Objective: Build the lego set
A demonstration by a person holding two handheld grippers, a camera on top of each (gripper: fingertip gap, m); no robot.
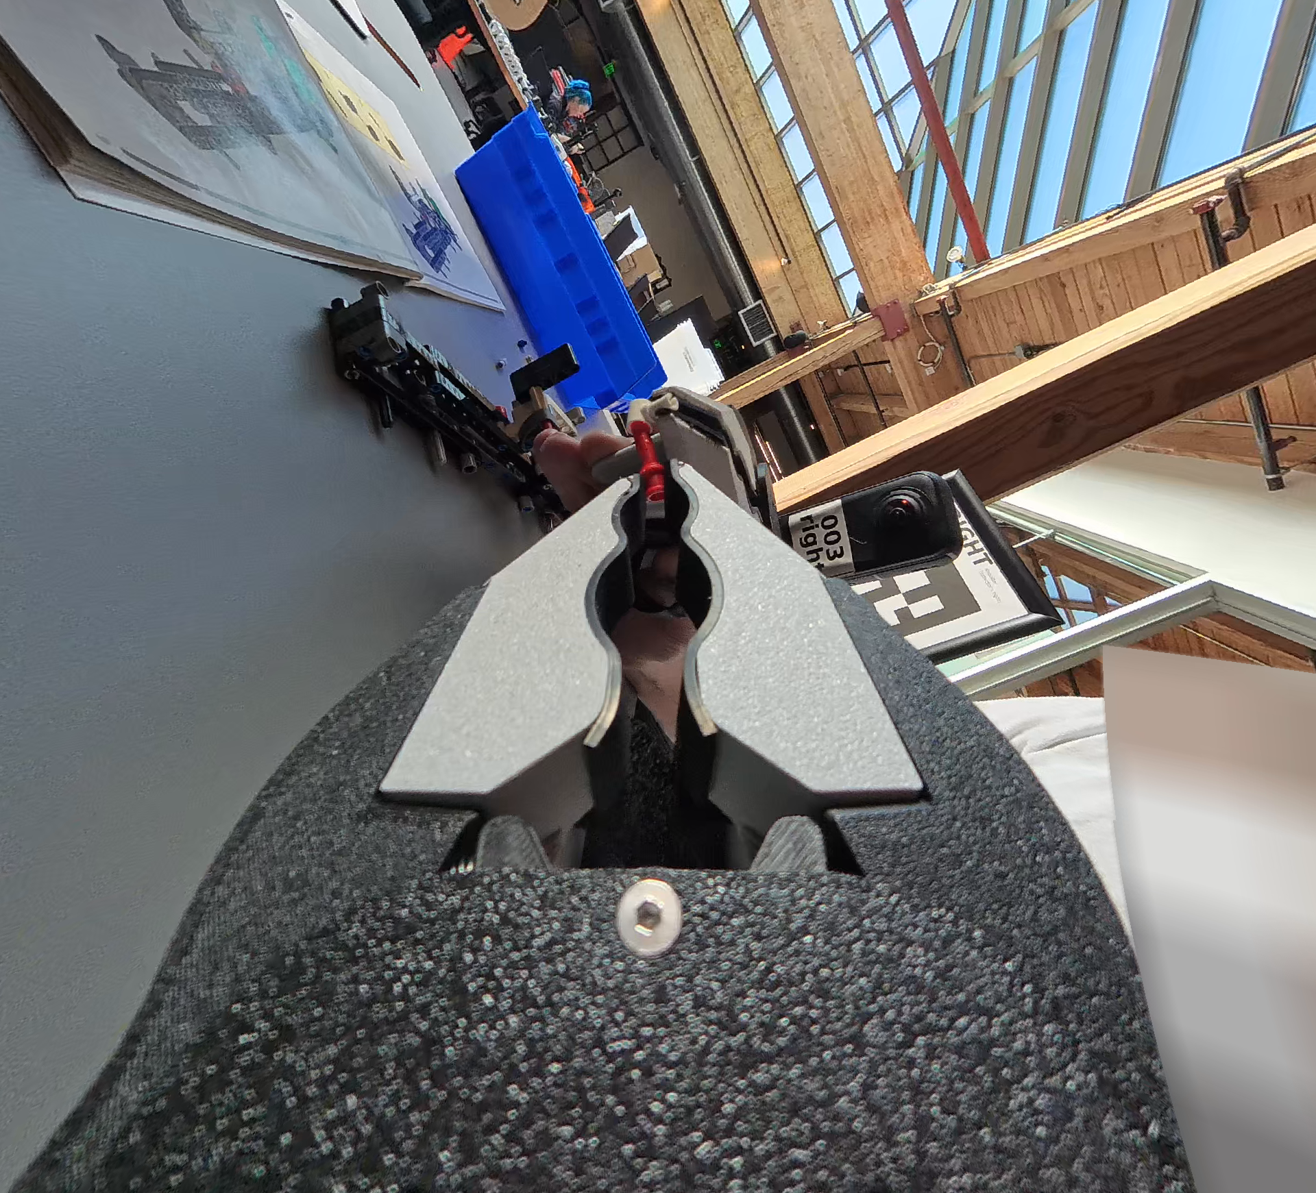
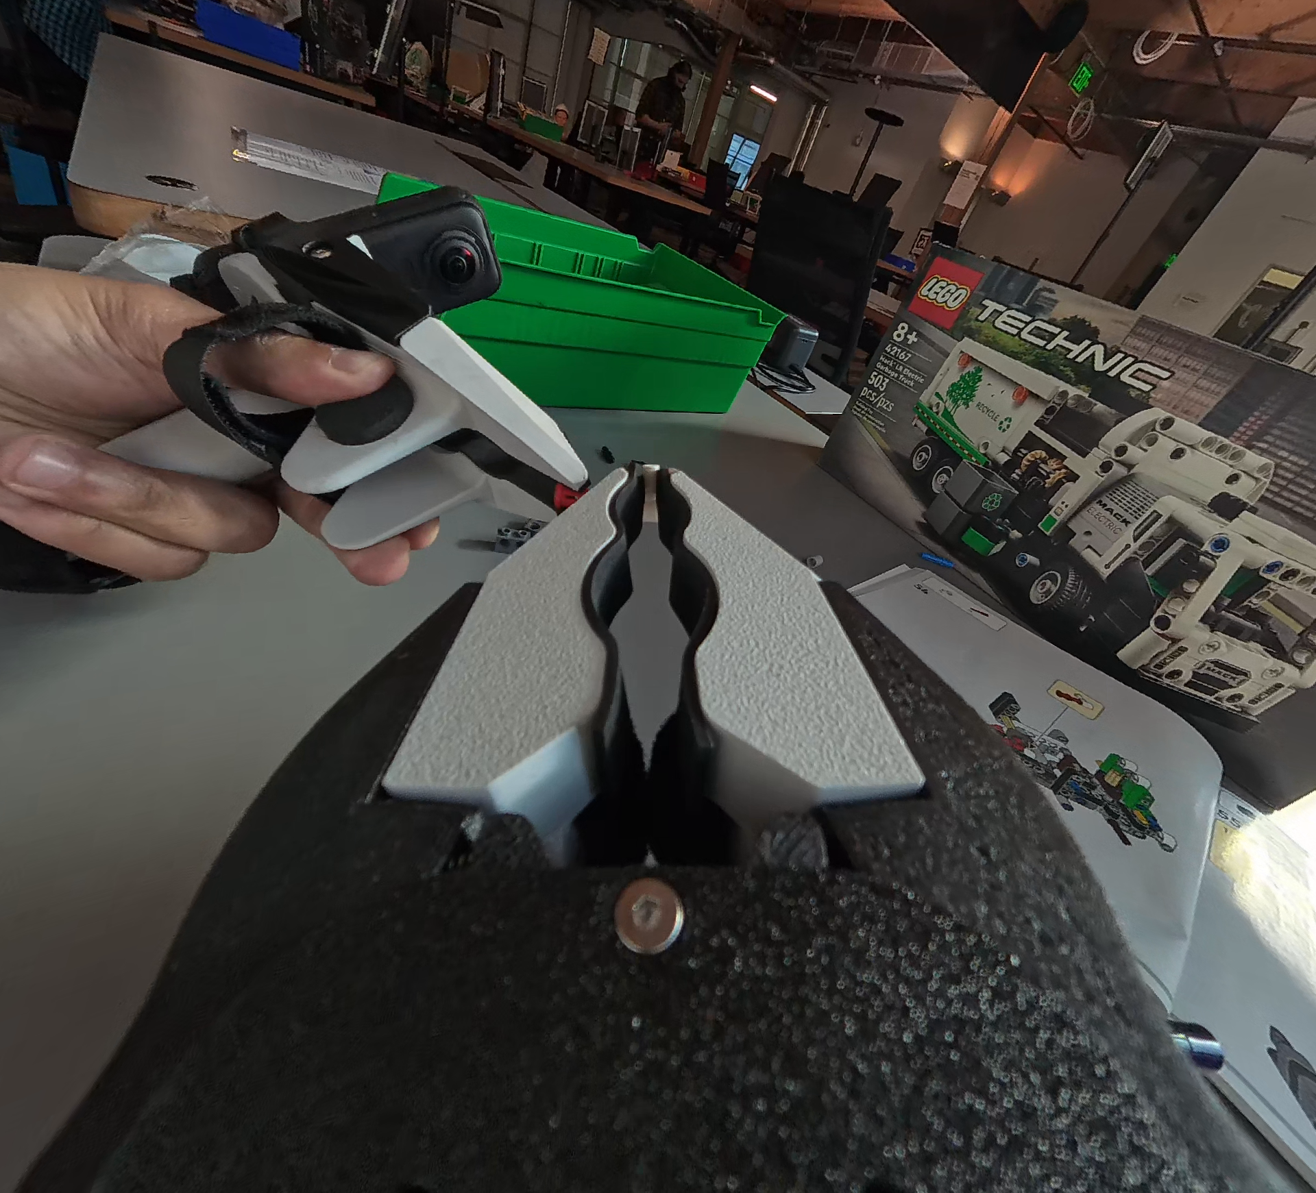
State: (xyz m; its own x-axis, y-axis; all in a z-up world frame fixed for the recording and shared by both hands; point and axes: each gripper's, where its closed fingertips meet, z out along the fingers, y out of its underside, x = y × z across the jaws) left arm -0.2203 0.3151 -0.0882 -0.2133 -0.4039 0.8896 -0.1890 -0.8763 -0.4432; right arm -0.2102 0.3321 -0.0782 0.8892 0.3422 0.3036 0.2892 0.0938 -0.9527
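Left gripper [image 1: 651,482]: jaws closed to a narrow slot at the tips, clamping the lower end of a small red pin [image 1: 646,457]. The gripper body is rolled well to one side. The left hand [image 2: 142,418] wraps the grey handle, one finger through a black strap loop.

Right gripper [image 2: 649,474]: jaws drawn together, pinching a small pale connector [image 2: 649,482] at the tips. Both gripper tips sit close together, nearly touching, above the table.
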